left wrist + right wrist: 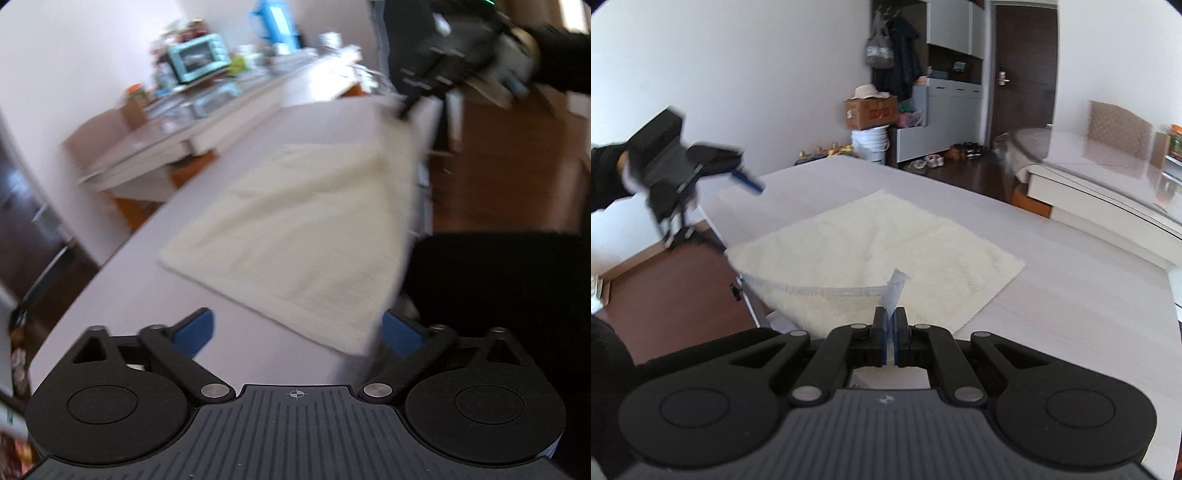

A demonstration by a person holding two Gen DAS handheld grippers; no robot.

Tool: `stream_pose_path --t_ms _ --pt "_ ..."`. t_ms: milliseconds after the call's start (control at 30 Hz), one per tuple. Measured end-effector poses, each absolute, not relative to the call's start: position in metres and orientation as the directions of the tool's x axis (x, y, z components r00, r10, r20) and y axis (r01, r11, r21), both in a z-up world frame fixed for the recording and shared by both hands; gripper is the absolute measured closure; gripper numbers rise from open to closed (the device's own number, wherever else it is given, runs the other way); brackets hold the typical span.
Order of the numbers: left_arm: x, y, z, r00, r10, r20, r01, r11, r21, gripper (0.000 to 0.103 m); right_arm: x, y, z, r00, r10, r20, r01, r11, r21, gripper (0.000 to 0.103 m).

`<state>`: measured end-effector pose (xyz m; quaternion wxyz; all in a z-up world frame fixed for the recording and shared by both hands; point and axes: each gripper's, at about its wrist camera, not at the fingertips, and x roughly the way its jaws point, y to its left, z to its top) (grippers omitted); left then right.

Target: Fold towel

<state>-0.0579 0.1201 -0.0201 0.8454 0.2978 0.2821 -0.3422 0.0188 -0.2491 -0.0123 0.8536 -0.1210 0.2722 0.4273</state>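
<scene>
Towel [879, 240] is soft and limp; your right gripper [890, 325] pinches its hemmed corner, left gripper [297, 332] spread, empty. Grip corners.

**Camera placement: two wrist-mounted fisheye views**

Left wrist view: looks forward and downward along its own left gripper [297, 334], whose black housing fills the lower frame. It sits close to the near corner of the towel [295, 236] and faces a cluttered counter in the upper left.

Right wrist view: looks downward along the right gripper [890, 325], close over the towel's edge, facing a dark door at upper right.

Shared ground: both views cover the towel and table [1071, 280]; each shows the opposite gripper.
</scene>
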Motion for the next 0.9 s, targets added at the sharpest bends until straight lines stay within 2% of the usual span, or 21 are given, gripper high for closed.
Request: stream_pose_path --t_ms 33,133,200,267,333,367,400,433,733,900 --pt "-0.062 0.114 -0.023 0.592 -0.414 -0.691 0.763 0.564 0.316 0.037 0.018 -0.250 -0.012 0.492 0.661 -0.566 -0.791 0.611 0.026 0.099" --pt "-0.067 0.104 -0.031 0.580 -0.410 -0.704 0.784 0.516 0.345 0.036 0.016 -0.251 -0.012 0.502 0.661 -0.558 -0.784 0.620 0.029 0.099" --pt "-0.070 0.099 -0.035 0.573 -0.413 -0.708 0.797 0.485 0.361 0.041 0.014 -0.253 -0.013 0.506 0.659 -0.556 -0.781 0.624 0.029 0.099" --pt "-0.072 0.095 -0.037 0.563 -0.412 -0.716 0.809 0.450 0.377 0.060 0.013 -0.253 -0.013 0.512 0.657 -0.553 -0.777 0.629 0.028 0.099" --pt "-0.073 0.092 -0.039 0.558 -0.405 -0.724 0.818 0.416 0.397 0.070 0.013 -0.256 -0.013 0.517 0.656 -0.550 -0.771 0.636 0.033 0.099" --pt "-0.074 0.091 -0.039 0.566 -0.398 -0.722 0.815 0.401 0.418 0.080 0.013 -0.258 -0.013 0.517 0.657 -0.548 -0.769 0.638 0.038 0.099" --pt "-0.074 0.091 -0.039 0.572 -0.392 -0.720 0.813 0.387 0.435 0.085 0.012 -0.258 -0.013 0.517 0.658 -0.547 -0.768 0.639 0.041 0.099" --pt "-0.072 0.090 -0.037 0.573 -0.389 -0.721 0.813 0.379 0.441 0.097 0.012 -0.259 -0.014 0.518 0.657 -0.547 -0.767 0.640 0.042 0.099" --pt "-0.048 0.095 -0.008 0.532 -0.412 -0.740 0.820 0.468 0.329 0.097 0.009 -0.259 -0.016 0.498 0.674 -0.546 -0.789 0.613 0.037 0.099" --pt "-0.023 0.111 0.017 0.461 -0.499 -0.734 0.839 0.514 0.177 0.097 0.014 -0.274 -0.008 0.499 0.726 -0.473 -0.788 0.608 0.101 0.099"
